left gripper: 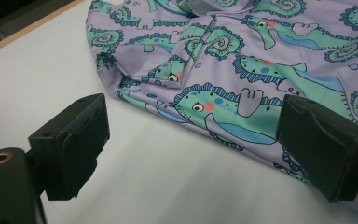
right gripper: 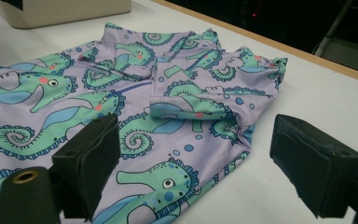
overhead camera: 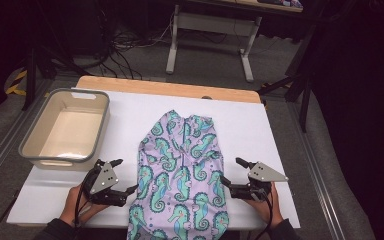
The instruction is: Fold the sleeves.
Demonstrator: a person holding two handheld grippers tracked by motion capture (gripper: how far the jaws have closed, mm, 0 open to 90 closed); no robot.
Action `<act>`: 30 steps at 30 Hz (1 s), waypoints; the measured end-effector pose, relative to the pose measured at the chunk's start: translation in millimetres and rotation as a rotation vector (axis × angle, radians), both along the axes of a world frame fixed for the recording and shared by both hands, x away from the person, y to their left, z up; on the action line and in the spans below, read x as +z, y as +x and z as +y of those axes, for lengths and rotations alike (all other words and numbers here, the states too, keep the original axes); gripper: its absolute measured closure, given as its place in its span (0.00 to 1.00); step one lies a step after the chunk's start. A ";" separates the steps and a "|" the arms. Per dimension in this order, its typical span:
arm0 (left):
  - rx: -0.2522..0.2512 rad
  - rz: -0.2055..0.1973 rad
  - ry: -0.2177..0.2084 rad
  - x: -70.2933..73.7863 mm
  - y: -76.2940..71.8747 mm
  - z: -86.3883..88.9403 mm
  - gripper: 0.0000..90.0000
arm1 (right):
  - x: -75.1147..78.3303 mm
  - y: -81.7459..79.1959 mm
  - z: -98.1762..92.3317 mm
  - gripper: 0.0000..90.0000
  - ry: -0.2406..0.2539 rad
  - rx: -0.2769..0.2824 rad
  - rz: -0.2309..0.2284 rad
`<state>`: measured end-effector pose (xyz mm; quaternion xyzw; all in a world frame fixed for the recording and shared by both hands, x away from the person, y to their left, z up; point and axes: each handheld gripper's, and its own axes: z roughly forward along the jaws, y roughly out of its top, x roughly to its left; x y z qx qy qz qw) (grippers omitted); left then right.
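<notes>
Lilac seahorse-print garment (overhead camera: 182, 175) is lying lengthwise, twelve to six, between your left gripper (overhead camera: 120, 176) and right gripper (overhead camera: 233, 173); both jaws are standing apart, empty.

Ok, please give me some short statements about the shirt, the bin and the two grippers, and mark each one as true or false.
1. The shirt lies inside the bin. False: it lies spread on the white table, and nothing is seen in the bin.
2. The left gripper has its jaws apart, with nothing between them. True.
3. The right gripper is clamped on a sleeve. False: its jaws stand open at the shirt's edge and hold nothing.
4. The shirt is purple with green seahorses. True.
5. The bin stands to the left of the shirt in the high view. True.
</notes>
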<state>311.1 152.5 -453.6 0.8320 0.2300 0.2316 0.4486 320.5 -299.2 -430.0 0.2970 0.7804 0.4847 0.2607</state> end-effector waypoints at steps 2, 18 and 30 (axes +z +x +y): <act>0.000 -0.001 -0.005 -0.4 -1.2 0.7 0.11 | 0.1 0.1 0.2 0.18 0.003 0.002 0.001; 0.019 0.009 -0.013 -2.2 -7.0 8.6 0.12 | -0.8 7.9 5.9 0.18 0.006 0.030 0.011; 0.028 0.018 0.003 -4.4 -6.7 10.0 0.13 | 0.1 11.3 6.9 0.18 0.015 0.034 0.009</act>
